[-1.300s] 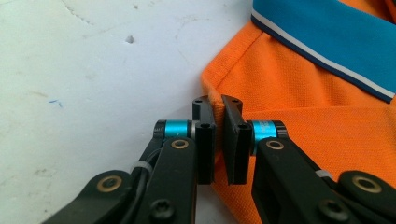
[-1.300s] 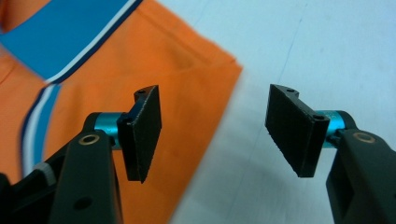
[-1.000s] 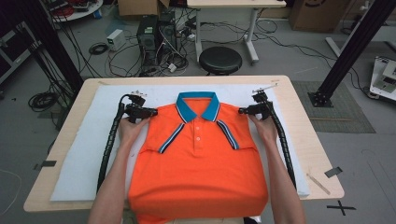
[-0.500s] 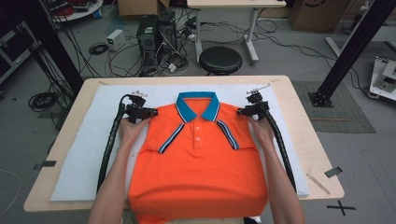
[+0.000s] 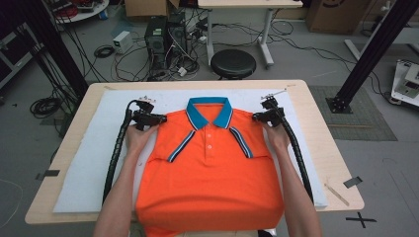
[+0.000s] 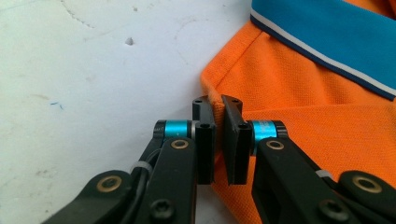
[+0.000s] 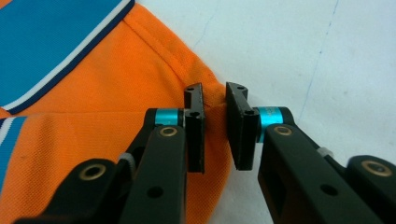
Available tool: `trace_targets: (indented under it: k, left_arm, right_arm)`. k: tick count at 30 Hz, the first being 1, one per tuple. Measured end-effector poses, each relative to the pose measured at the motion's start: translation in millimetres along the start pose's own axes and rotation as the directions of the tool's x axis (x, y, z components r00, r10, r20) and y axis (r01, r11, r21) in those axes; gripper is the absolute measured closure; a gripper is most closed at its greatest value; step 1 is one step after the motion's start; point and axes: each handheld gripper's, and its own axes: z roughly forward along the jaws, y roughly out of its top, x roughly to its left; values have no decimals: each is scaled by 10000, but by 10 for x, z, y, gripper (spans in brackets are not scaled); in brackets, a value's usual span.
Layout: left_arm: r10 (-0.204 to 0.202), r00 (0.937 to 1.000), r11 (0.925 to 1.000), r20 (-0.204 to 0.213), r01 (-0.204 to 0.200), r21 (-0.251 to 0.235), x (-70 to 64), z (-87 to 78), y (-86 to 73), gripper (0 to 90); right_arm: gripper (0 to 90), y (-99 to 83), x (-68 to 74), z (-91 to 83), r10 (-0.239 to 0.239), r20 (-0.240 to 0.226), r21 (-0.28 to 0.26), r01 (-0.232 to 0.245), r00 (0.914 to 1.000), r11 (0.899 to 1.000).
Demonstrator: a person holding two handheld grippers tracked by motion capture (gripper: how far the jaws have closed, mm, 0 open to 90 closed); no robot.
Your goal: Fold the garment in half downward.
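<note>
An orange polo shirt (image 5: 212, 173) with a blue collar (image 5: 209, 109) lies face up on the white mat, sleeves folded in over its front. My left gripper (image 5: 157, 118) is at the shirt's left shoulder, and its jaws are shut on the shoulder edge (image 6: 212, 100). My right gripper (image 5: 257, 117) is at the right shoulder. There its jaws stand a little apart, with the orange shoulder edge (image 7: 212, 98) lying in the gap between them. Hands hold both grippers, and the forearms rest over the shirt's sides.
The white mat (image 5: 99, 158) covers most of the wooden table (image 5: 321, 148). The shirt's hem hangs over the near table edge. Black cables (image 5: 116, 153) trail from both grippers along the forearms. A stool (image 5: 233, 63) and floor cables lie beyond the table.
My right gripper has shifted slightly inward towards the collar at the right shoulder. The left gripper and the shirt have stayed in place.
</note>
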Motion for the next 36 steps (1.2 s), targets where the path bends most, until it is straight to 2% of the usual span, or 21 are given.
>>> trace_targets:
  k: [8, 11, 12, 15, 18, 19, 20, 22, 25, 29, 30, 32, 35, 36]
  left_arm:
    - [-164, 9997, 9999, 194, 165, -26, 30, 1, -1, 845]
    - [-475, 9979, 9989, 436, 477, -32, 64, -2, -3, 845]
    - [-273, 9992, 9996, 298, 273, 14, 42, -5, 3, 846]
    - [-80, 9998, 9999, 165, 79, 83, 17, -13, 15, 846]
    - [-204, 9996, 9998, 170, 204, -28, 0, -53, 41, 848]
    - [-184, 9997, 9997, 151, 185, -127, 0, -82, 56, 849]
    - [-351, 9994, 9987, 63, 353, -356, 11, -152, 100, 850]
    - [-388, 9992, 9983, 47, 390, -423, 19, -190, 128, 851]
    - [-325, 9995, 9984, -39, 323, -462, 26, -281, 224, 851]
    - [-231, 9996, 9949, -165, 214, -987, 17, -374, 320, 851]
    - [-268, 9995, 9967, -172, 254, -766, 33, -390, 375, 851]
    - [-149, 9996, 9975, -230, 133, -695, 31, -402, 421, 851]
    - [21, 9996, 9957, -299, -49, -929, 16, -462, 520, 851]
    - [-8, 9995, 9952, -301, -21, -976, 16, -479, 551, 851]
  right_arm:
    - [830, 17, -11, -77, -230, 118, -175, 232, 9997, 9996]
    - [836, 27, 18, -107, -416, 262, -199, 421, 9988, 9989]
    - [838, 32, 24, -120, -391, 267, -253, 397, 9989, 9989]
    - [837, 36, 14, -144, -316, 165, -385, 322, 9994, 9987]
    - [836, 47, 18, -186, -296, 131, -413, 301, 9995, 9987]
    - [836, 53, 16, -201, -325, 133, -483, 331, 9994, 9983]
    - [836, 78, 12, -236, -199, 90, -562, 204, 9998, 9982]
    - [836, 124, 15, -264, -85, 28, -595, 86, 10000, 9982]
    - [836, 173, 26, -287, -113, 51, -594, 115, 9999, 9982]
    - [835, 251, 26, -335, 18, -76, -791, -24, 10000, 9969]
    - [835, 292, 19, -364, 87, -154, -908, -100, 9998, 9958]
    - [835, 331, 28, -398, 62, -132, -1050, -76, 9999, 9944]
    - [835, 370, 40, -429, -33, -13, -1120, 32, 10000, 9937]
    - [835, 400, 40, -464, -6, -23, -1325, 3, 10000, 9912]
